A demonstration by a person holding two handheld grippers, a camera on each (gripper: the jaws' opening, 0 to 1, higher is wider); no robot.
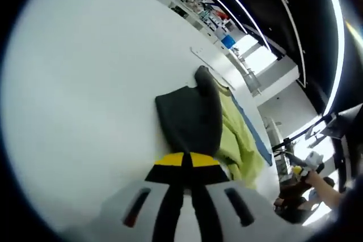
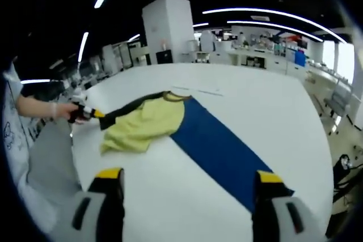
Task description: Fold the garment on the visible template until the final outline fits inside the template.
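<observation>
Fingers of my left gripper [image 1: 186, 160] are pinched together on a dark sleeve [image 1: 190, 114] of the soft yellow-green cloth garment [image 2: 144, 126]. My right gripper [image 2: 187, 182] has its fingers wide apart, holding nothing, above the smooth white table [image 2: 170, 196]. I see the garment lying crumpled at one end of the long flat blue template [image 2: 218, 148].
</observation>
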